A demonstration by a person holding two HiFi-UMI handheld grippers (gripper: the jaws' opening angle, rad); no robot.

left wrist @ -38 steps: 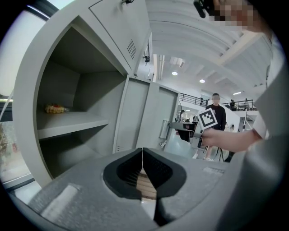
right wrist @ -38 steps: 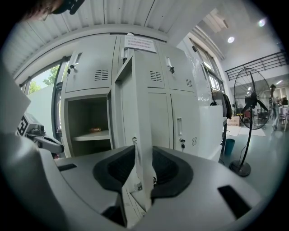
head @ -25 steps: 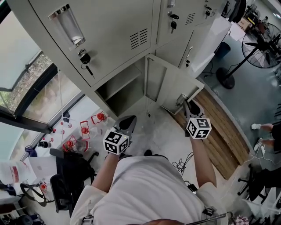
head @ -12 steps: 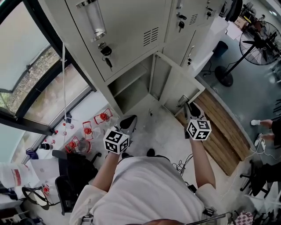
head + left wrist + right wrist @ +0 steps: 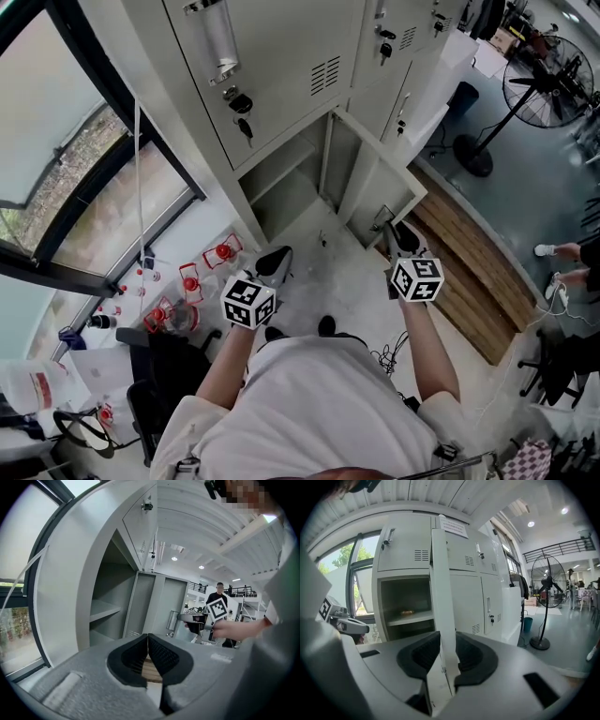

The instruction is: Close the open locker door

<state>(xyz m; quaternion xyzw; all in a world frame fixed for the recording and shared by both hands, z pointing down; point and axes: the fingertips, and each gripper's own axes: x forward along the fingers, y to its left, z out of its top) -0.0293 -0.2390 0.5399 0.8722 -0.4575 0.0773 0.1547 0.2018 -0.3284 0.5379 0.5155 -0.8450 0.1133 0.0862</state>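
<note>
The lower locker door (image 5: 380,183) stood swung out to the right of its open compartment (image 5: 281,192). The right gripper (image 5: 445,660) had its jaws pinched narrowly on the door's thin free edge. The left gripper (image 5: 148,654) hung near the compartment, jaws together on nothing. The door looked like light, stiff sheet steel with smooth paint, likely slippery. A hold on the free edge, far from the hinged side, would probably give the easiest swing.

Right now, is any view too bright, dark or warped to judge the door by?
Head view: even daylight, sharp, only the window bright. Left gripper view: strong fisheye bend, window side washed out, the rest readable. Right gripper view: same bend, locker door sharp between the jaws, open compartment shaded but not lost.
</note>
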